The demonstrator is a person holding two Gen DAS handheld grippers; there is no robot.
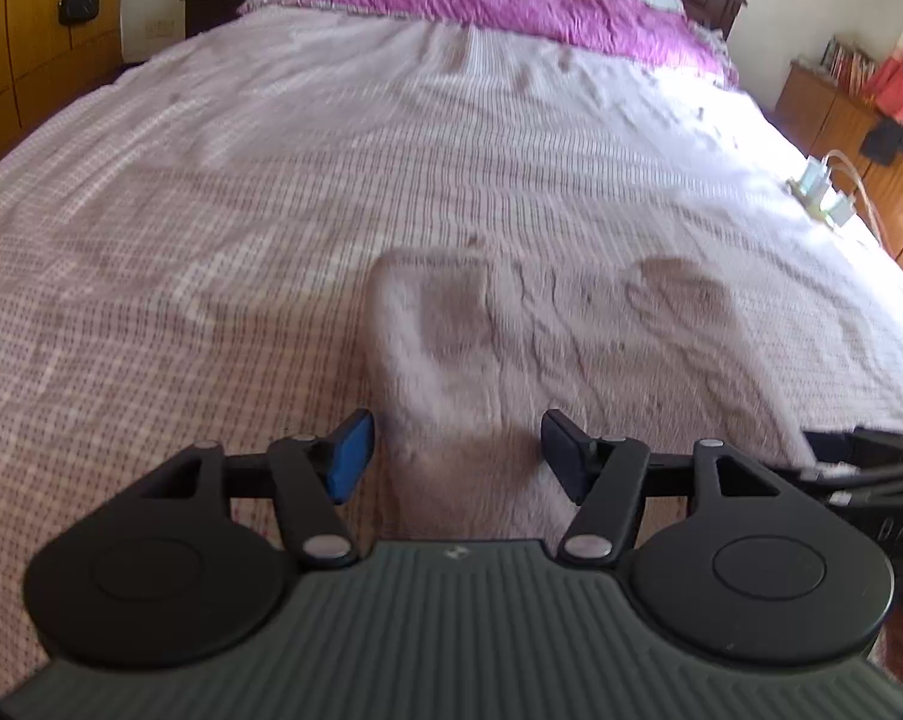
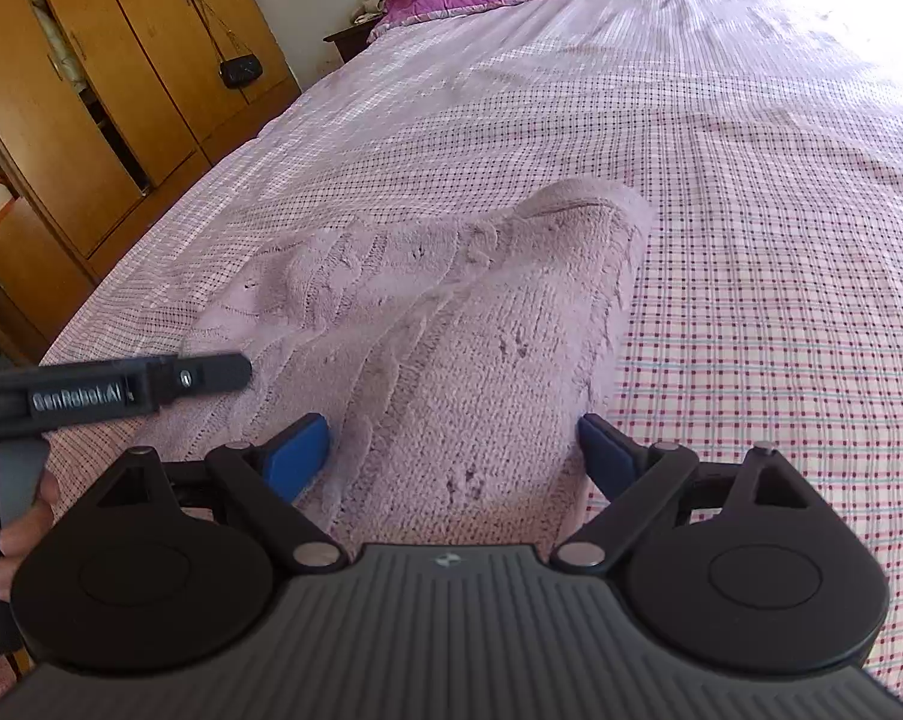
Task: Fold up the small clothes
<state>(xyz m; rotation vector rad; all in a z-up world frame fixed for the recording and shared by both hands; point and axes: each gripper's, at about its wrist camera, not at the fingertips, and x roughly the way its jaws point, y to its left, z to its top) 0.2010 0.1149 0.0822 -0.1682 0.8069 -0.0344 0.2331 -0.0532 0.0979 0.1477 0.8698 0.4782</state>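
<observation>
Grippers left (image 1: 456,456) and right (image 2: 454,456) both gape wide, holding nothing, low over the pale pink knitted garment (image 2: 451,324) lying rumpled on the checked bedspread (image 2: 751,240). Risk: closing here pinches bedspread too (similar colours). A hand (image 2: 19,531) grips the left handle.

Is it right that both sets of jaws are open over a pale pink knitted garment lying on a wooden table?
Not quite: the pale pink knitted garment lies on a bed with a checked cover, not on a wooden table, as the right wrist view shows. The rest holds: the left gripper and the right gripper both have their jaws open over it.
</observation>
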